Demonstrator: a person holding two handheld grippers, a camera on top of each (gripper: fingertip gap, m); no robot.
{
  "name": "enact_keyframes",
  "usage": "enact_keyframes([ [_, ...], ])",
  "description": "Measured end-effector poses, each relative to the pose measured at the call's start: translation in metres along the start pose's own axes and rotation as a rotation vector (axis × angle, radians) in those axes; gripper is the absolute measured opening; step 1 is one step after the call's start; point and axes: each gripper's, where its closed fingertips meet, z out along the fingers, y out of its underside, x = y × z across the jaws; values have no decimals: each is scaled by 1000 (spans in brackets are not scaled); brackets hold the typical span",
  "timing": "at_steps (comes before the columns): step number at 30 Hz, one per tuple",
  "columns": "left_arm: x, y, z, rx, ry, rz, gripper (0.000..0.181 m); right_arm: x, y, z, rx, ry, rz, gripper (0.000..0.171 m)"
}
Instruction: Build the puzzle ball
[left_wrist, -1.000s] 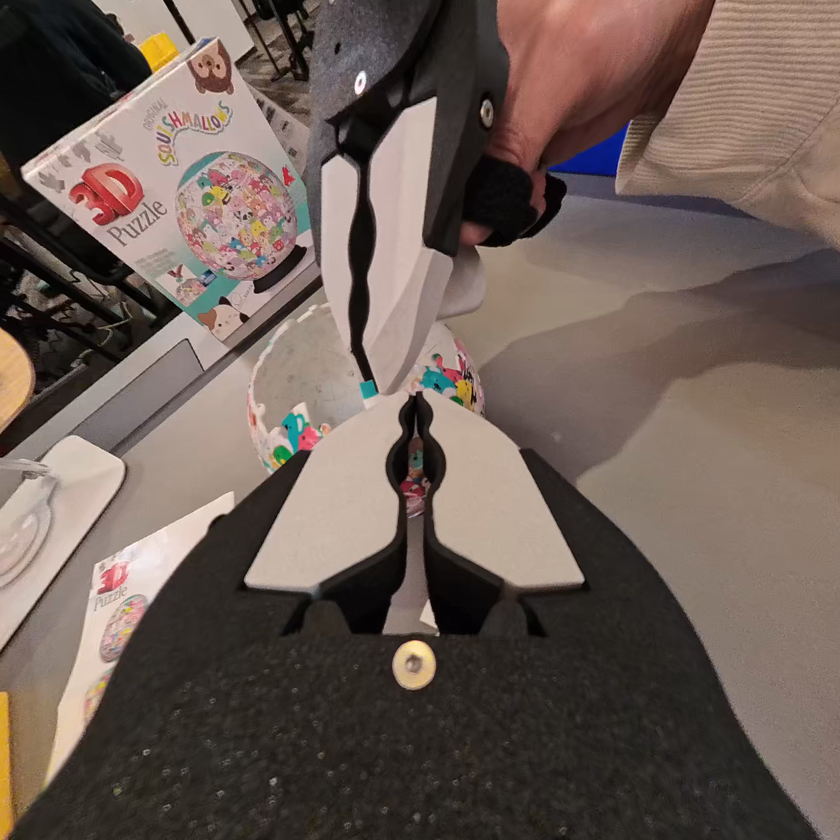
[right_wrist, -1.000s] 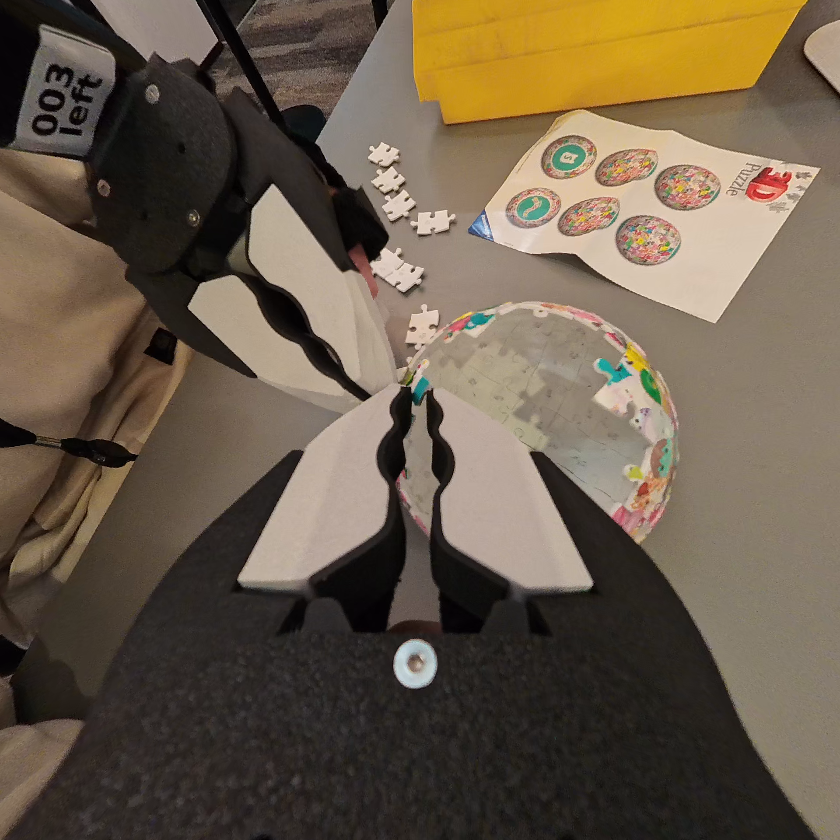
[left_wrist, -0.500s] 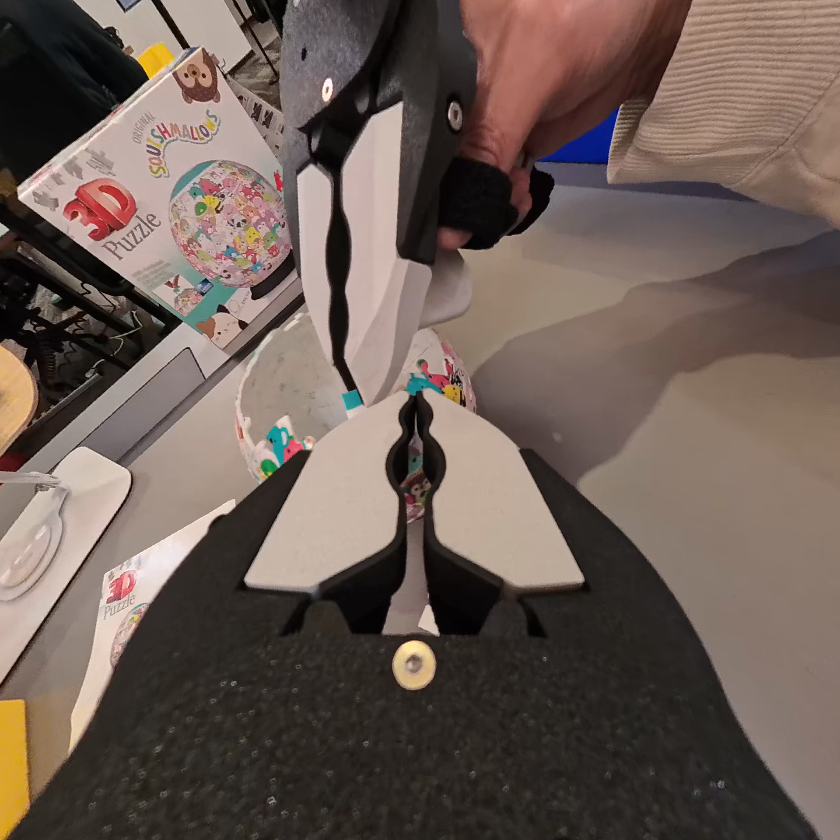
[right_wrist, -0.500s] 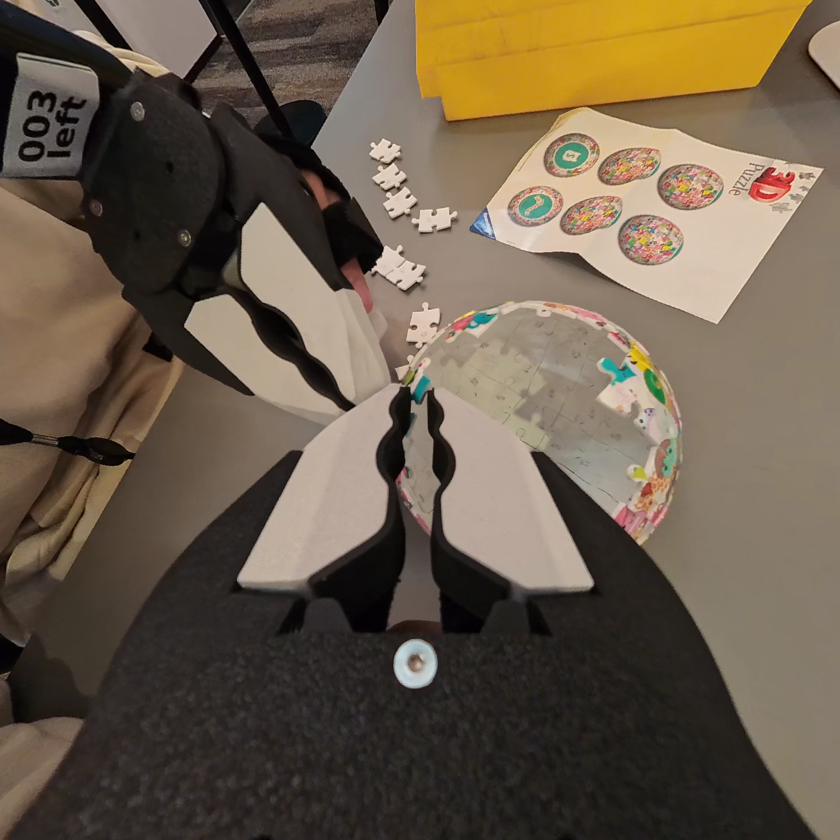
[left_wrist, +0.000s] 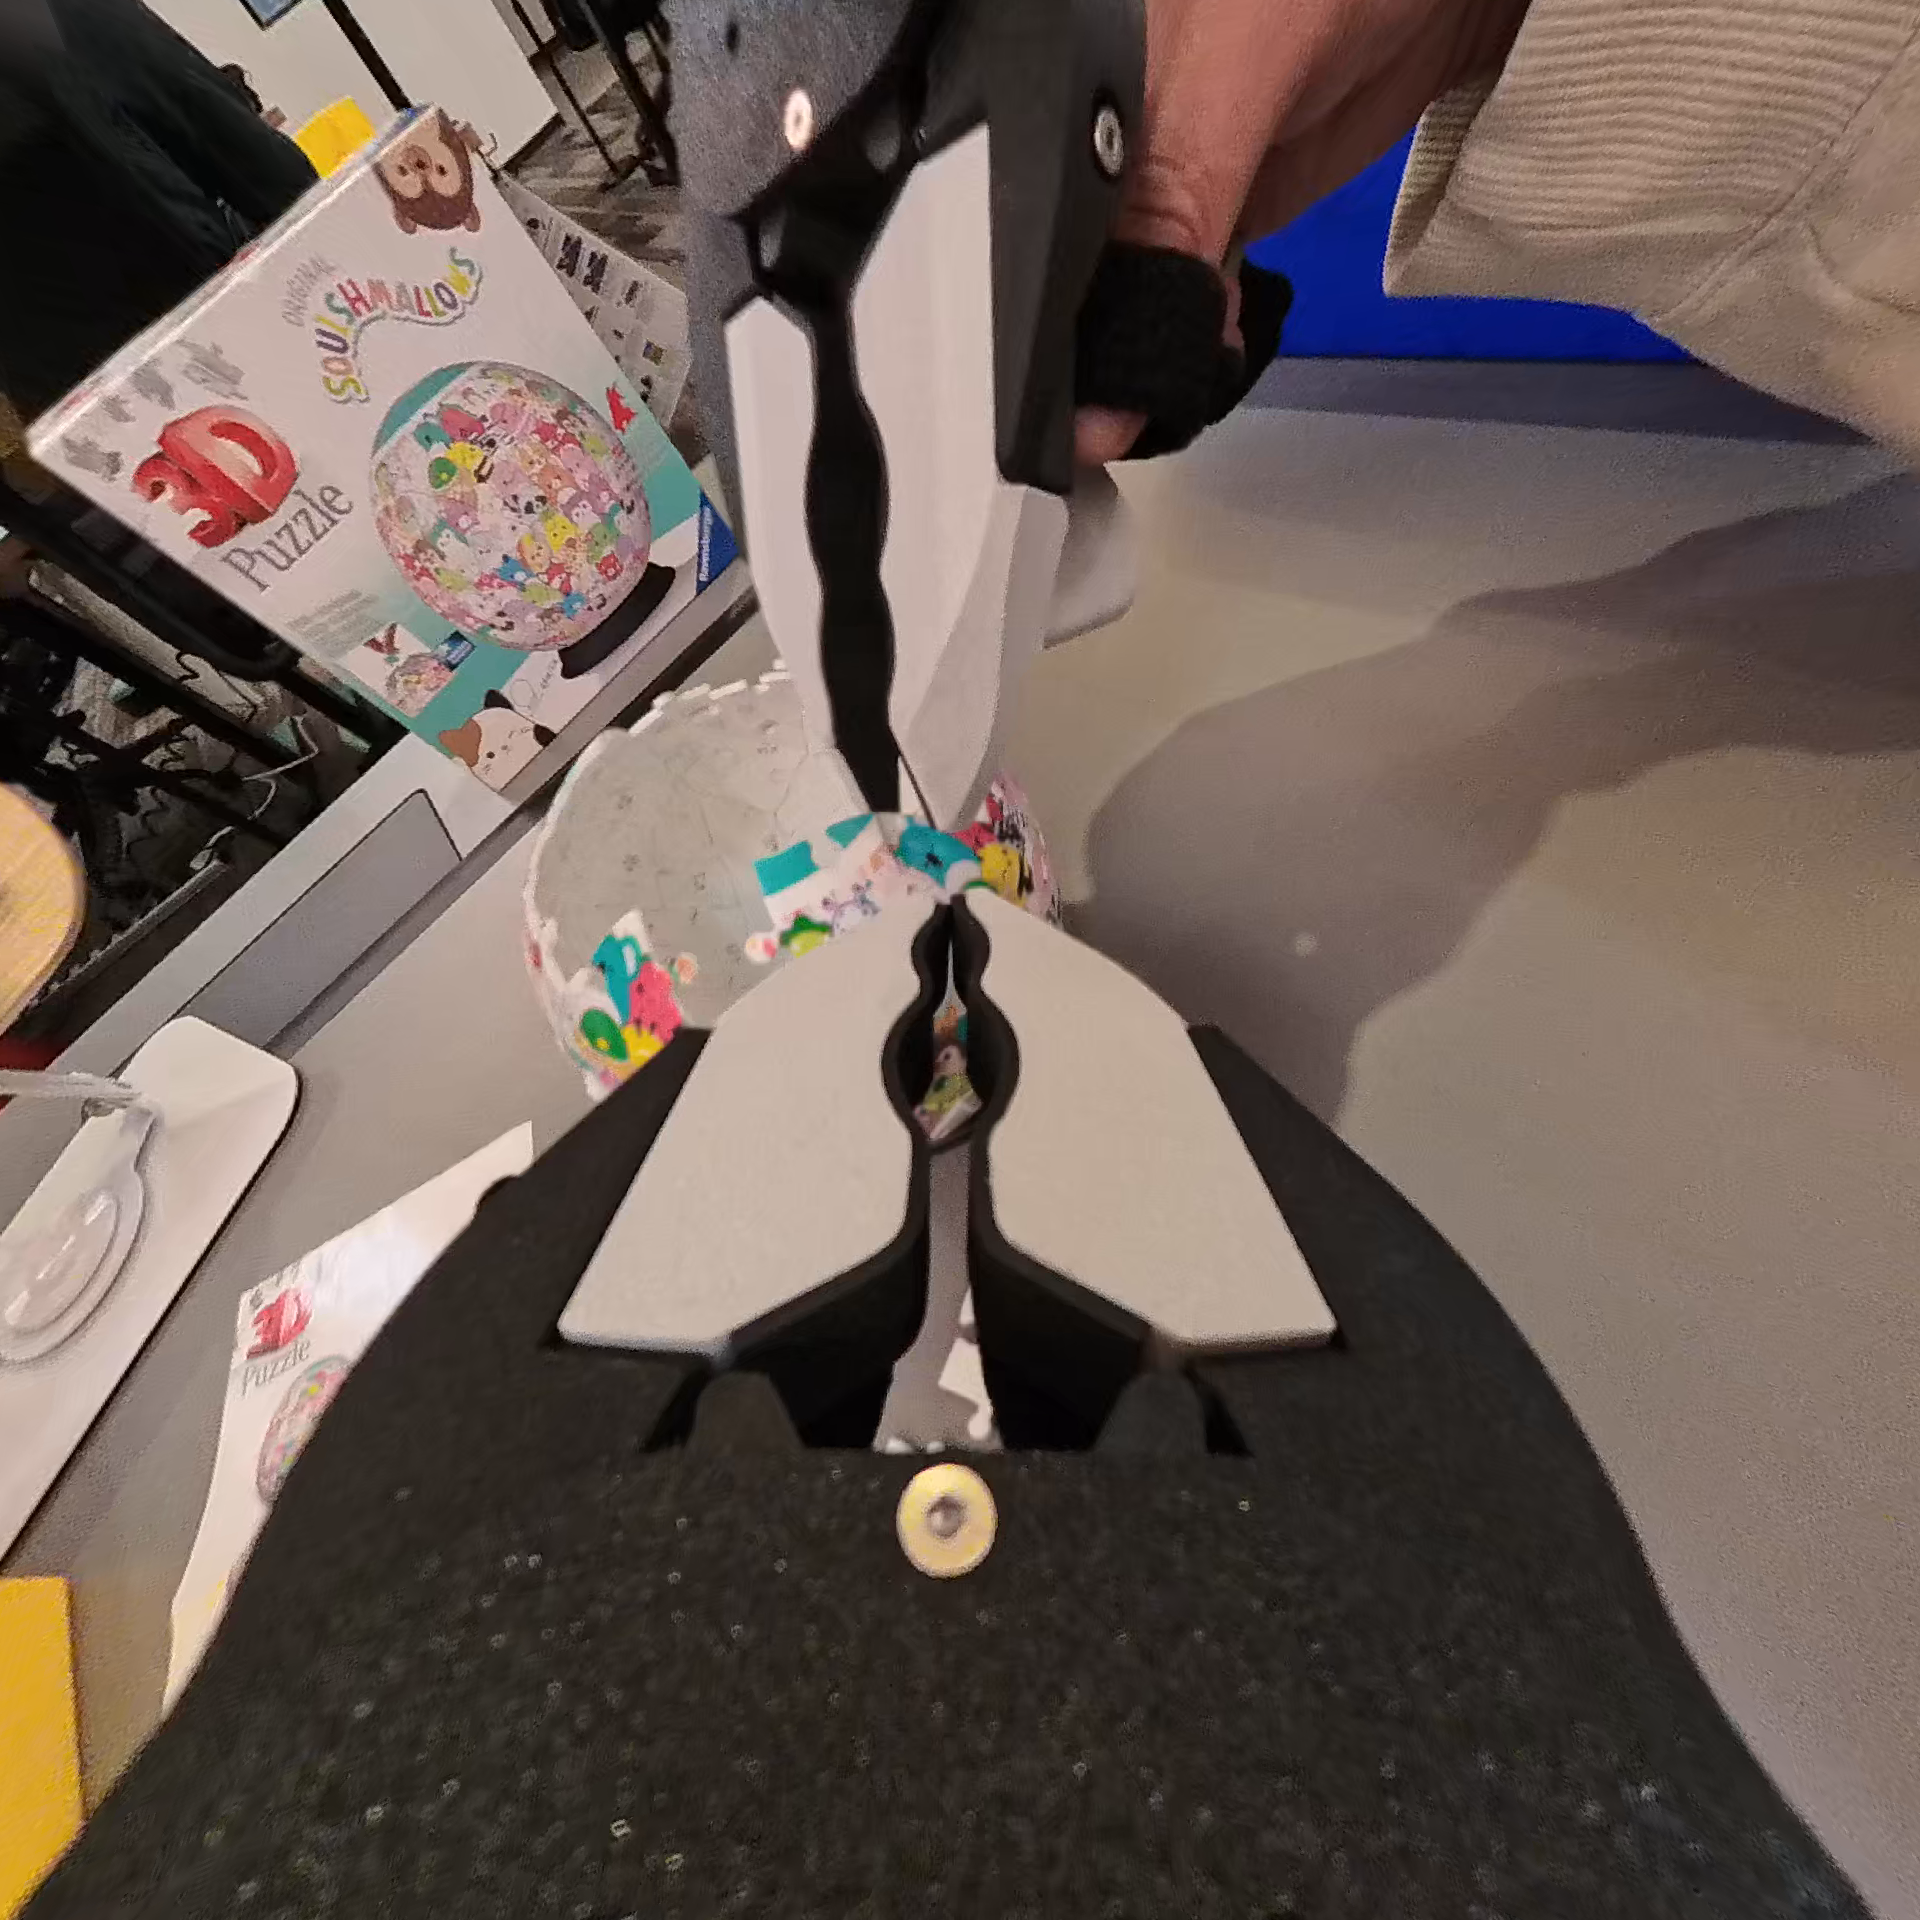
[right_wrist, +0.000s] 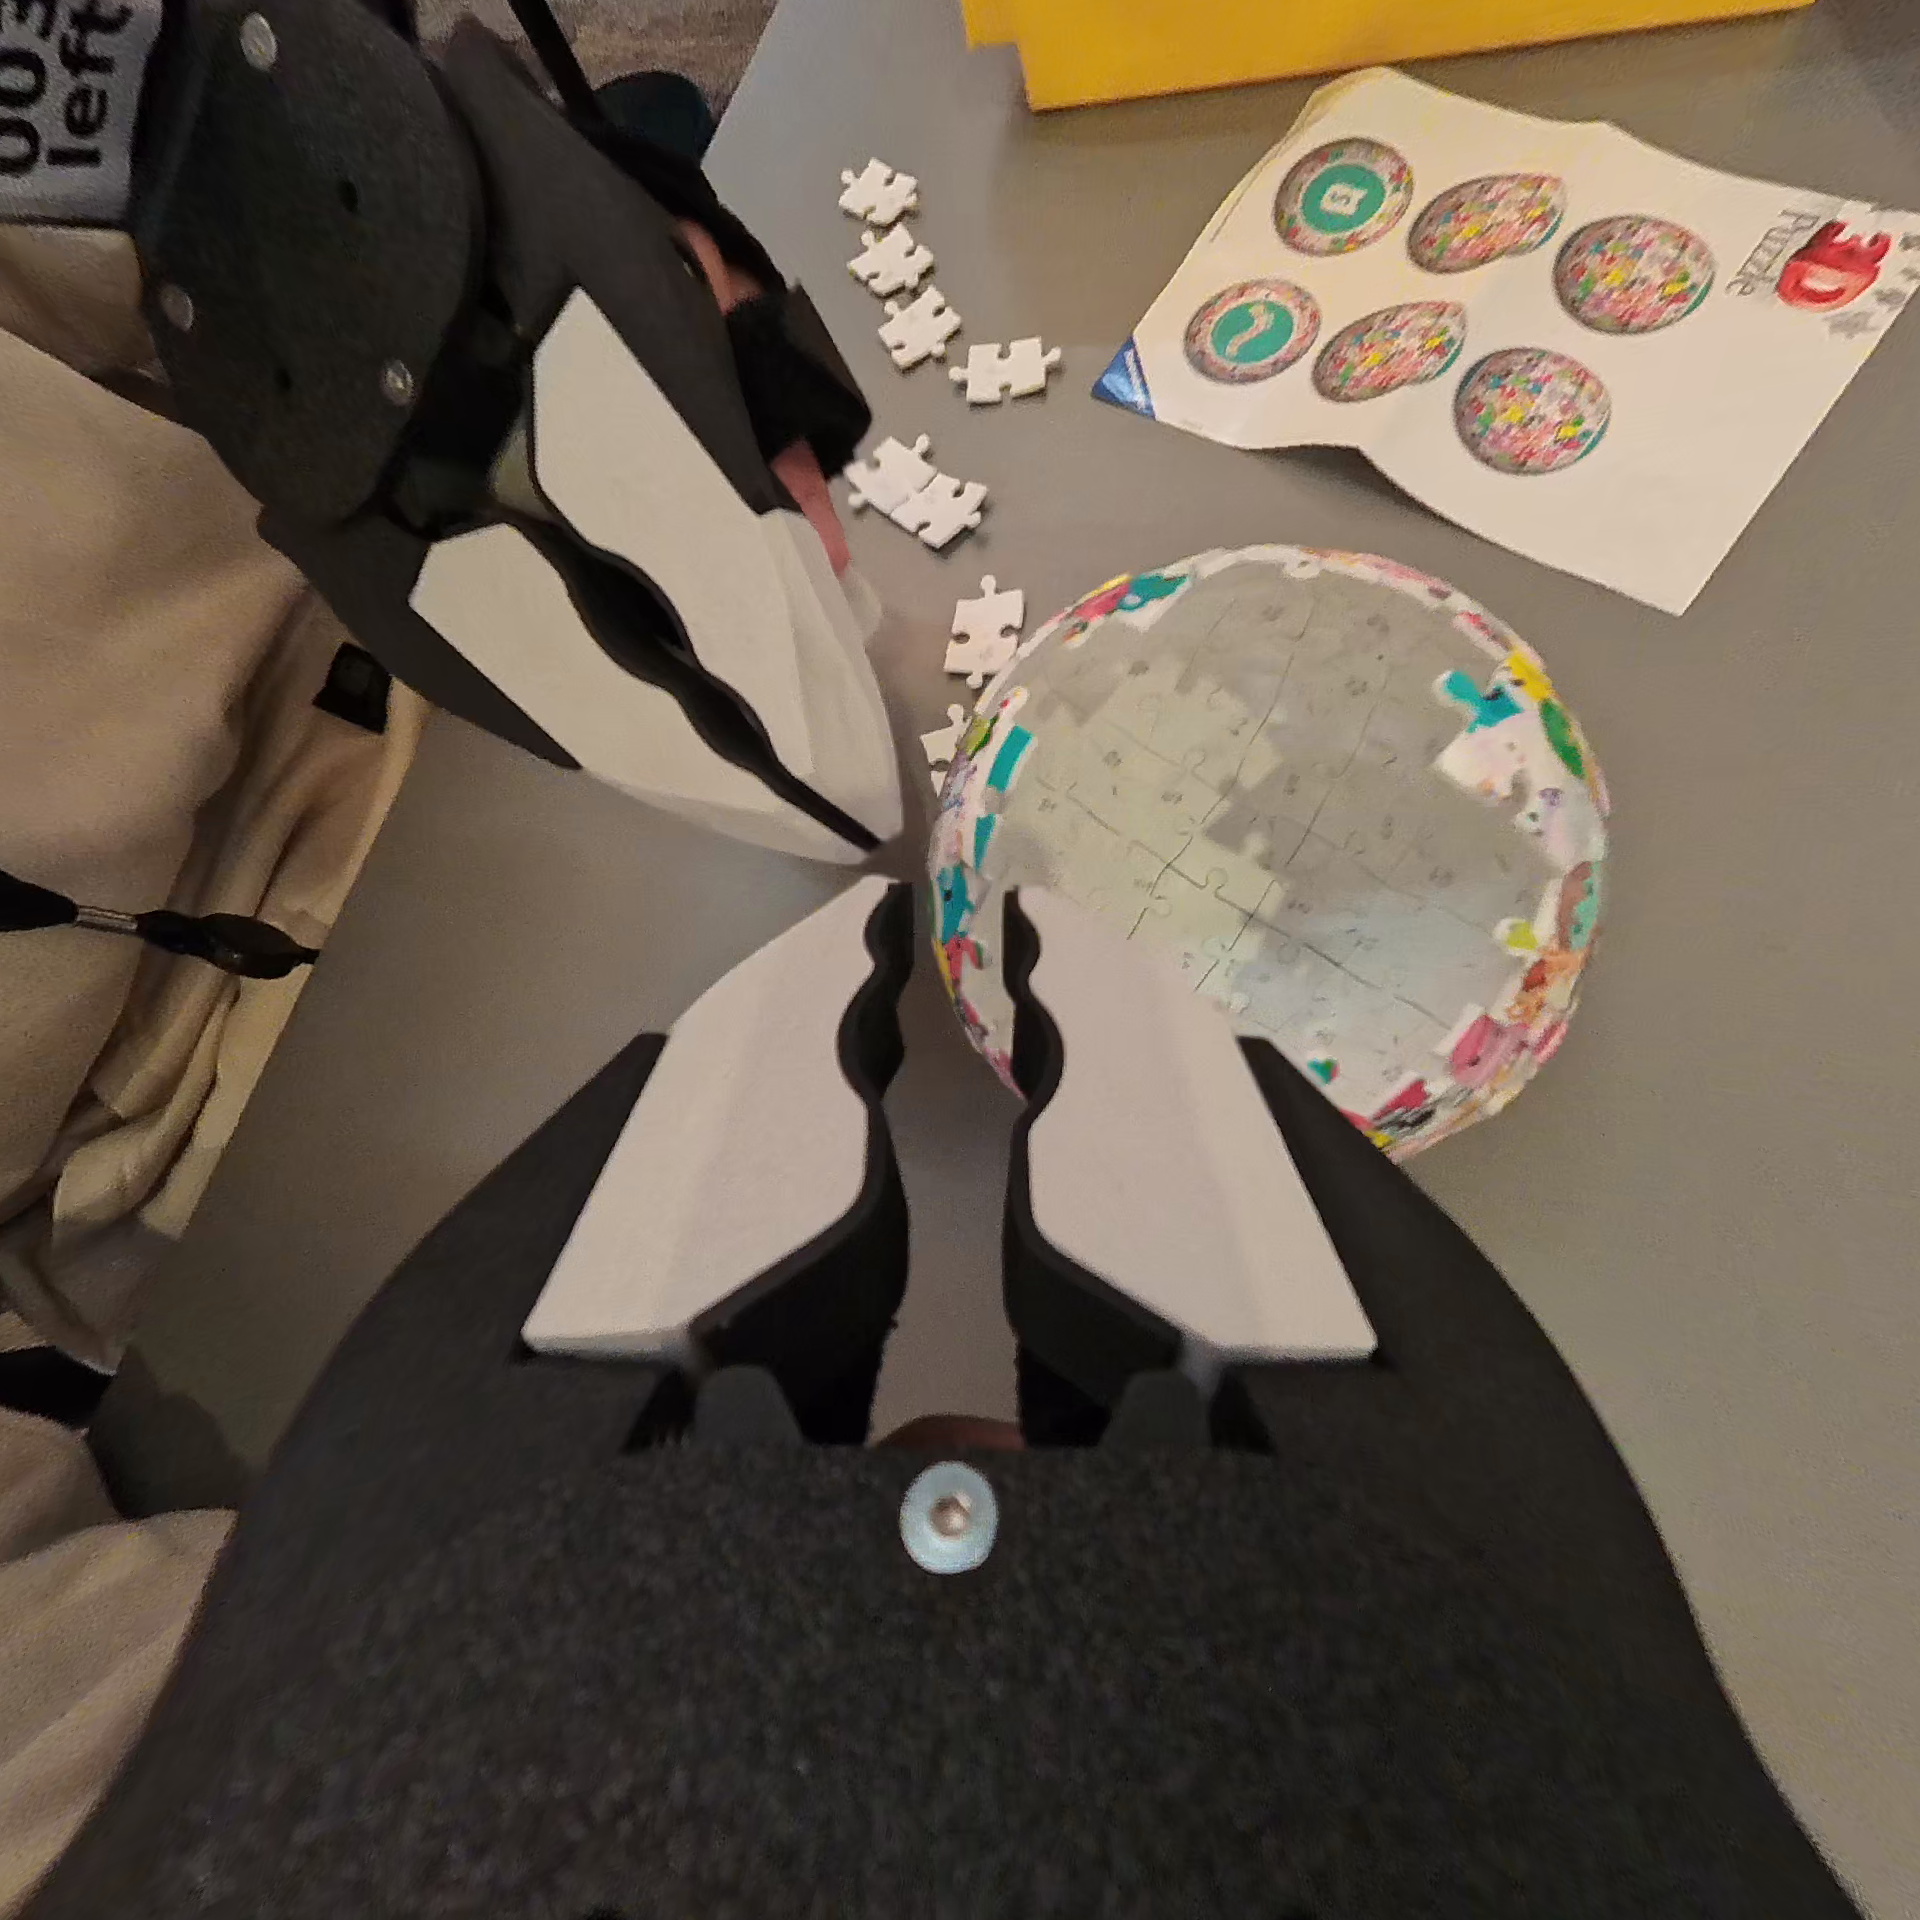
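Jaws of the right gripper (right_wrist: 951, 914) parted astride the rim of the half-built puzzle ball (right_wrist: 1268, 831), left gripper (left_wrist: 951, 914) jaws clenched just beside that rim, ball on grey worktop (right_wrist: 1558, 1299), loose pieces (right_wrist: 914, 488) beyond it.

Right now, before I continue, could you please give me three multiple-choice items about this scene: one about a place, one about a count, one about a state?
1. Where do the loose pieces lie?
A. on a chair
B. on the table beside the puzzle ball
C. inside the ball

2. How many balls does the leaflet picture?
A. four
B. six
C. nine

3. The left tongs are:
A. shut
B. wide open
C. out of view

Answers:
1. B, the white pieces rest on the grey top by the ball.
2. B, two rows of three.
3. A, the tips touch.
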Motion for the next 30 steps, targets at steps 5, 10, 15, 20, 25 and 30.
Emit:
enact_keyframes([
  [5,2,6,-28,21,7,-91,0,1,1,9,-13,-15,17,16],
  [10,6,25,-54,7,-10,-145,0,1,-2,10,10,-36,35,9],
  [15,4,41,-67,-6,-12,-213,0,1,-2,10,20,-53,48,8],
  [20,1,44,-76,6,-3,-251,0,2,-2,9,31,-50,45,9],
  [25,6,45,-72,10,21,-270,0,4,-4,-3,49,17,38,18],
  [30,11,36,-54,20,49,-252,0,6,-2,-4,51,151,53,26],
])
